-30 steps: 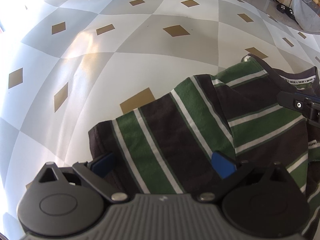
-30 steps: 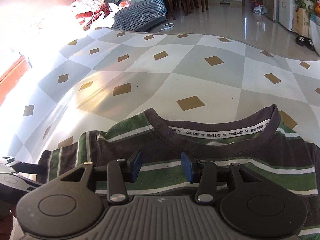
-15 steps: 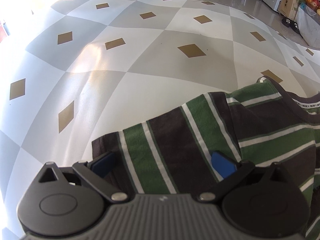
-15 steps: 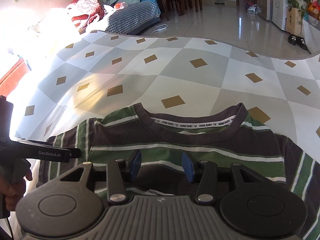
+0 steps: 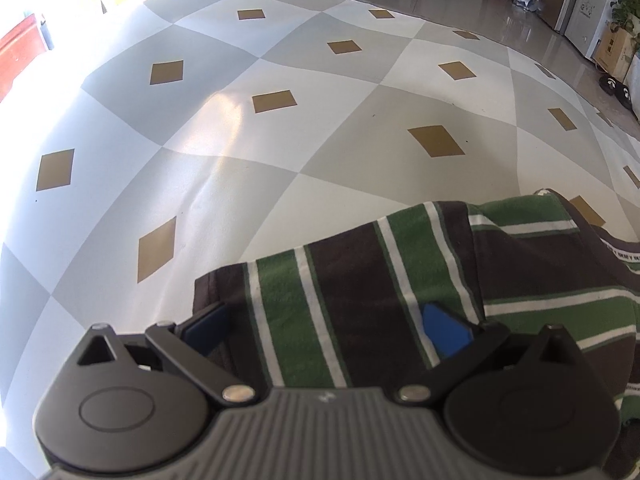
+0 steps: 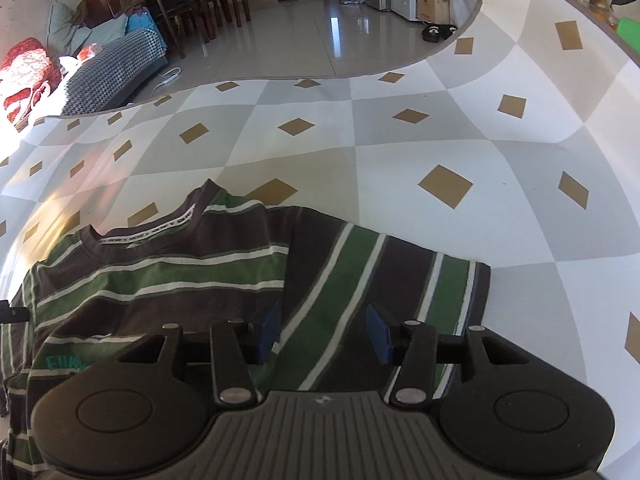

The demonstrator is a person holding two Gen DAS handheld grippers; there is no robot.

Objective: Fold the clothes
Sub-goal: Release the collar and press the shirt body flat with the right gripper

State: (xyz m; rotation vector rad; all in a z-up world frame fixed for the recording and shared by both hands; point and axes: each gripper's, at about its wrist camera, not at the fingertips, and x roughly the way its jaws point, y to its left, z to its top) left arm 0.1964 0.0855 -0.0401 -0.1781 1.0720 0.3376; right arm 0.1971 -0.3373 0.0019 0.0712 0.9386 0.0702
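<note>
Checkered worktop (image 5: 248,184) under striped shirt (image 6: 168,280), spread flat, collar (image 6: 148,232) away from both claws.
Right of collar: right claw (image 6: 324,330) over right sleeve (image 6: 380,272), opening, empty; left of collar: left claw (image 5: 328,324) wide over left sleeve (image 5: 344,280), gripping nothing.

- Shirt (image 6: 168,280): brown with green and white stripes, lying flat on the checked tabletop (image 6: 400,152).
- Both sleeves spread sideways; collar facing away, printed tape inside.

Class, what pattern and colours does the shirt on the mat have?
The shirt has dark brown and green stripes with thin white lines, clearest in the right wrist view.
</note>
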